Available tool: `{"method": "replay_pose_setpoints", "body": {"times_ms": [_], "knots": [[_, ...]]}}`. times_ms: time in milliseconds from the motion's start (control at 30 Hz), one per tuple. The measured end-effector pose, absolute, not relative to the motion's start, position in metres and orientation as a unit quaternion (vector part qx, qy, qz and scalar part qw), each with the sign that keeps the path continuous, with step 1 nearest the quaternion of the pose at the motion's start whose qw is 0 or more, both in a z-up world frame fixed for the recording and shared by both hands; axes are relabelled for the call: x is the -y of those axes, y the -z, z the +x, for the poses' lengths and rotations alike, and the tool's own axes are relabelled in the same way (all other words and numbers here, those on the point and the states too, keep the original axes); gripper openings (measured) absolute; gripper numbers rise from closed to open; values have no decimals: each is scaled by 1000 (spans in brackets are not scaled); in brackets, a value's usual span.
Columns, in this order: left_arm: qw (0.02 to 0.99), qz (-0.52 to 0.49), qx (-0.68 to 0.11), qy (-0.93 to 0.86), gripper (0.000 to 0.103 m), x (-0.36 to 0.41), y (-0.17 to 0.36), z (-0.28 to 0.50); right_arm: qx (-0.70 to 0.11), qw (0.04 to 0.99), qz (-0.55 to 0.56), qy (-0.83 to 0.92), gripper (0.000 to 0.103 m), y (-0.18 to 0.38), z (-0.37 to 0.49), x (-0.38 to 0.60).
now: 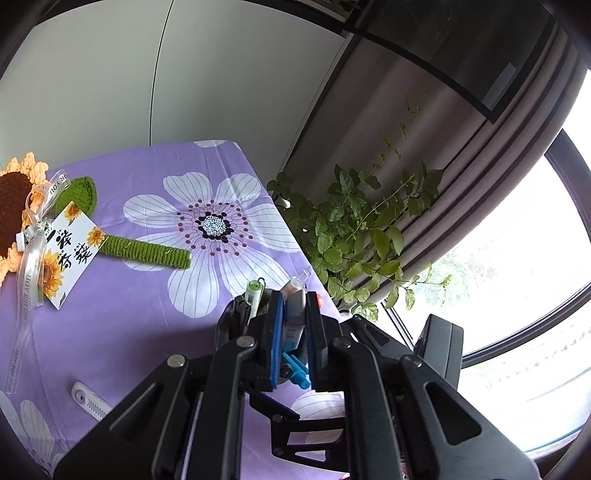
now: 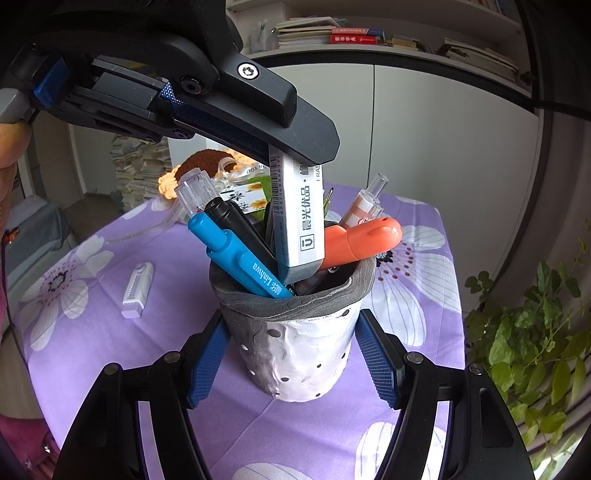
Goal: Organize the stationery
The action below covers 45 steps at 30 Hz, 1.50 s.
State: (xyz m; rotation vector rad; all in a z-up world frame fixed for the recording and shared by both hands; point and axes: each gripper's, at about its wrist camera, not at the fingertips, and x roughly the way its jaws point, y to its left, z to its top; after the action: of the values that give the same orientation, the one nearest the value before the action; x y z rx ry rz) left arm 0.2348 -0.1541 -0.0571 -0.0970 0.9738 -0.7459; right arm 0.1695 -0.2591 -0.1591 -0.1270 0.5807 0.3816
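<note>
A purple floral cloth (image 2: 417,306) covers the worktop. Pale cabinet doors (image 2: 424,140) fill the wall behind, under a shelf of books (image 2: 332,33) at the top. A leafy plant (image 1: 354,229) stands at right beside striped curtains (image 1: 491,147) and a bright window (image 1: 524,280).

A crocheted sunflower (image 1: 22,218) is lying on the purple floral tablecloth (image 1: 147,295), a leafy plant (image 1: 354,236) trailing beside the curtain (image 1: 480,155), books (image 2: 332,35) sitting on a shelf.
</note>
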Motion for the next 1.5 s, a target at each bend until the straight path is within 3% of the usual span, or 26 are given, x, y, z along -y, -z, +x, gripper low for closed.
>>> {"method": "replay_pose_setpoints", "body": {"times_ms": [667,767,833,867,967,1167,1500], "knots": [[830,-17,-437,347,10,145,59,220,-284,939,-62,-184,70,158,171,260],[848,-24,-418,325,26,124,52,215,-284,939,-62,-184,70,158,171,261],[864,-32,-402,301,45,106,48,213,-284,939,-61,-184,70,158,171,261],[874,-32,-394,283,46,95,48,211,-284,939,-62,-184,70,158,170,260],[891,-25,-397,219,47,65,56,212,-284,939,-62,-184,70,158,170,260],[865,-61,-479,134,47,13,107,223,-284,939,-62,-184,70,159,170,260],[852,-64,-504,126,47,11,131,217,-284,939,-61,-183,70,159,170,260]]}}
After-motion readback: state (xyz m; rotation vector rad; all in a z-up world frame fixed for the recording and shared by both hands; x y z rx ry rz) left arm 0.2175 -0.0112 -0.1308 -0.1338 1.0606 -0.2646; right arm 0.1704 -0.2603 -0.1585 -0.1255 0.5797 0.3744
